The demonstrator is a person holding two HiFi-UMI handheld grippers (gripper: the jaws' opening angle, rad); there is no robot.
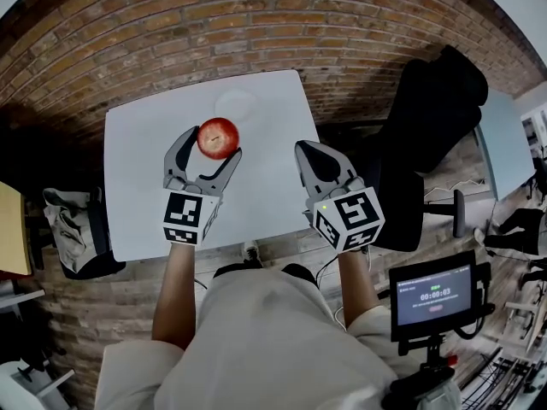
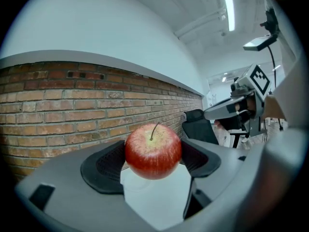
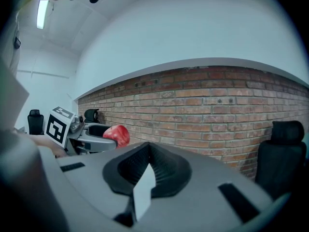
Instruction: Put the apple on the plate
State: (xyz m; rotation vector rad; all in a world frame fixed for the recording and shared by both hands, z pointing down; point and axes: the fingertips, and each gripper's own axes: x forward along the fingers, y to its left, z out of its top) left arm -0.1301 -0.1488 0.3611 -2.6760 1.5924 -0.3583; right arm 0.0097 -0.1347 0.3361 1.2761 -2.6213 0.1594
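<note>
A red apple (image 1: 218, 137) is held above the white table (image 1: 145, 186), with my left gripper (image 1: 214, 142) shut on it. In the left gripper view the apple (image 2: 153, 150) sits stem up between the two black pads. A white plate (image 1: 237, 103), faint against the tabletop, lies just beyond the apple toward the table's far edge. My right gripper (image 1: 309, 150) hovers at the table's right edge, shut with nothing in it. The right gripper view shows its jaws (image 3: 147, 166) together, and the apple (image 3: 117, 135) off to the left.
The floor around the table and the wall (image 2: 72, 110) behind it are brick. A black office chair (image 1: 436, 109) stands to the right. A screen with a timer (image 1: 432, 295) is at lower right, and a bag (image 1: 73, 229) sits left of the table.
</note>
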